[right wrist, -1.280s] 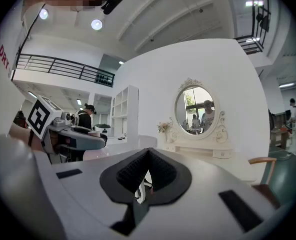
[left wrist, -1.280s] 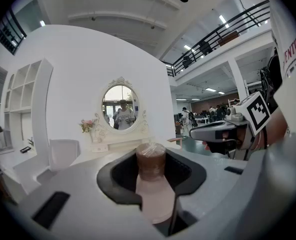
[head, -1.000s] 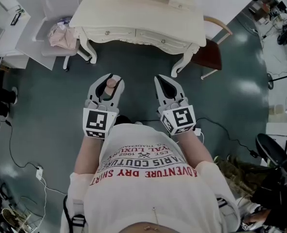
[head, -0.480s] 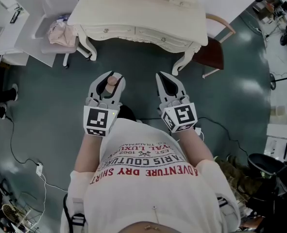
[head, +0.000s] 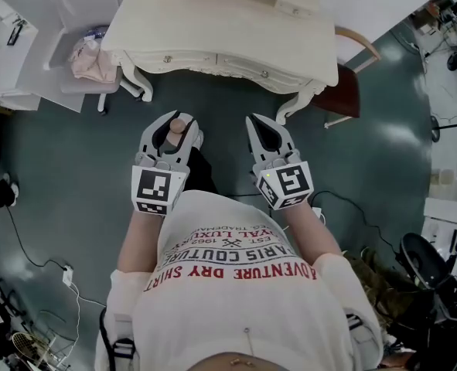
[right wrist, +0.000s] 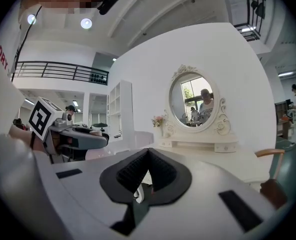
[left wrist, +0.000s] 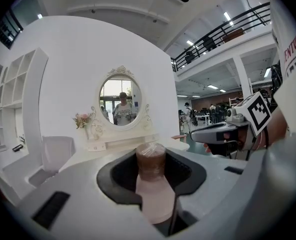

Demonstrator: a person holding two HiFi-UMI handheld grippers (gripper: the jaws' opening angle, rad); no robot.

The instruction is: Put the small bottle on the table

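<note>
My left gripper [head: 172, 135] is shut on the small pink bottle [head: 176, 132], which has a brown cap [left wrist: 151, 161] and stands upright between the jaws in the left gripper view. My right gripper [head: 264, 134] is shut with nothing in it; its jaw tips meet in the right gripper view [right wrist: 148, 153]. Both grippers hang over the dark floor, a little short of the cream dressing table [head: 220, 29], which lies straight ahead. The same table [left wrist: 115, 146] with its oval mirror [left wrist: 119, 101] shows beyond the bottle.
A white chair [head: 85, 33] with a pink cloth [head: 93, 62] stands left of the table. A wooden chair [head: 344, 83] stands at its right corner. Cables [head: 27, 253] run over the floor at the left. Flowers [right wrist: 159, 121] sit on the tabletop.
The table has drawn slightly nearer in the head view and shifted a little. Both grippers keep their pose, the bottle still held.
</note>
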